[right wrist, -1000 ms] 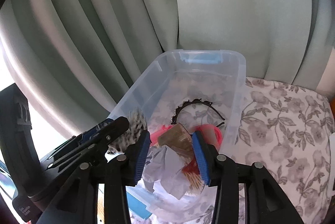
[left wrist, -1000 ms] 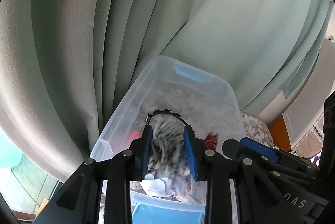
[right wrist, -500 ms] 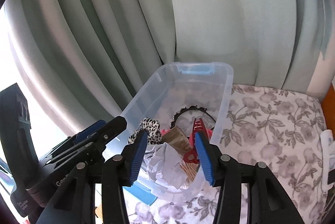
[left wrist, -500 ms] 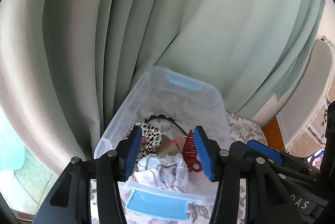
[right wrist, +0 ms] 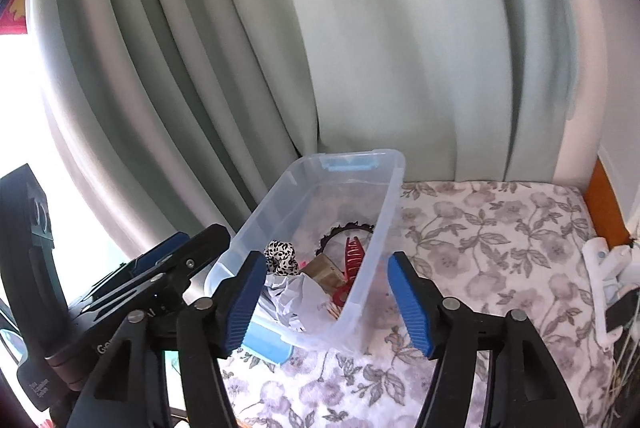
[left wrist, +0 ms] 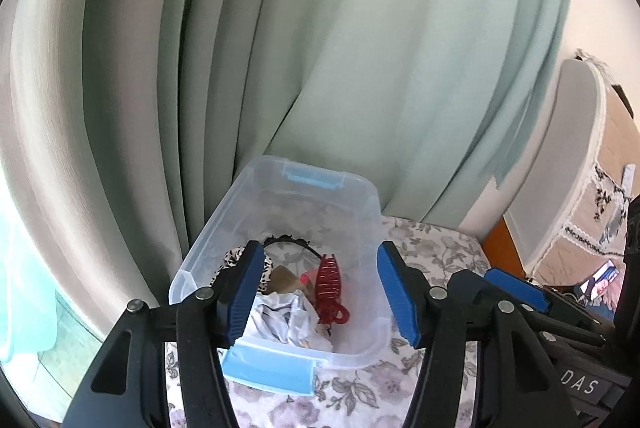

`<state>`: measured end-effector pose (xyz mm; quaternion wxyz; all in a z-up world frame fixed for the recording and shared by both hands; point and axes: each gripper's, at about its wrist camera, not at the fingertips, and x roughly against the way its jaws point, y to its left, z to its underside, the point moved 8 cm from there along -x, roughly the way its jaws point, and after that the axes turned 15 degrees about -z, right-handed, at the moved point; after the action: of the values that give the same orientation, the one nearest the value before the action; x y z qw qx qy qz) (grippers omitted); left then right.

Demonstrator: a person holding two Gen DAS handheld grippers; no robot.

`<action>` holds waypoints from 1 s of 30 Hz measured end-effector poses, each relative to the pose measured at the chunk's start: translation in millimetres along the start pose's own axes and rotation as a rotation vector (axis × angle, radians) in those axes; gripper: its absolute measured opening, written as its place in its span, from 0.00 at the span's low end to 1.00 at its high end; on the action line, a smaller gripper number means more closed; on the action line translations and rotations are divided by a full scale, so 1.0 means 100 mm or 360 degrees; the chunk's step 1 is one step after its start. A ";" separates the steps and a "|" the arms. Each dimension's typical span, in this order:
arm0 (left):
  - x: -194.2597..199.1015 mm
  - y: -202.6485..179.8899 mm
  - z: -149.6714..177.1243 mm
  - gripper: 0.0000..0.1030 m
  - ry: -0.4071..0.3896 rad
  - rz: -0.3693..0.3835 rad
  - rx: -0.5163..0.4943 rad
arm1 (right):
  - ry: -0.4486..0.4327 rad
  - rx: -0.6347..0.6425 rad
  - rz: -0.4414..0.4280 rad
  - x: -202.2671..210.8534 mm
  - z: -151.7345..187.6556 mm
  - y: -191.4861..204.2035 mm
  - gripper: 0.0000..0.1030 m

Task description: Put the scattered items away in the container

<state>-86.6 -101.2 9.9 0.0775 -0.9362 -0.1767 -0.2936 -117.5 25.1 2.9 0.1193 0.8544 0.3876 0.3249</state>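
Note:
A clear plastic bin (left wrist: 372, 196) with blue latches stands on the floral surface against the curtain. Inside it lie a red claw clip (left wrist: 330, 284), a leopard-print scrunchie (right wrist: 282, 256), a black headband (right wrist: 344, 230), a brown flat piece (right wrist: 324, 270) and crumpled white paper (left wrist: 284, 316). My left gripper (left wrist: 320, 248) hovers above and short of the bin's near end. Its jaws are opening with nothing held between them. My right gripper (right wrist: 327, 258) hangs beside it over the bin's near right corner (right wrist: 394, 188), jaws also opening and empty.
Pale green curtain (left wrist: 320, 48) folds hang right behind the bin. The floral cloth (right wrist: 480, 228) stretches to the right up to an orange wooden edge (right wrist: 604, 204). White items (right wrist: 604, 260) lie at the far right. A bright window is at the left.
Both grippers have drawn back and up from the bin and spread their jaws. The scrunchie left the left pads and the brown piece left the right pads. Both now lie in the bin.

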 end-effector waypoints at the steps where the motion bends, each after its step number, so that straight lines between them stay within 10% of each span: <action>1: 0.05 -0.04 0.00 0.59 -0.0008 0.0004 -0.0011 | -0.0012 -0.0002 0.0004 0.06 0.00 -0.01 0.66; 30: 0.73 -0.66 0.08 0.84 -0.0129 -0.0049 -0.0234 | -0.0193 -0.0089 0.0158 1.20 0.07 -0.28 0.97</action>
<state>-51.3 -16.9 48.6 -0.0031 -0.9477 -0.1722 -0.2687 -70.6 132.7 40.2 0.1502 0.8870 0.3277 0.2887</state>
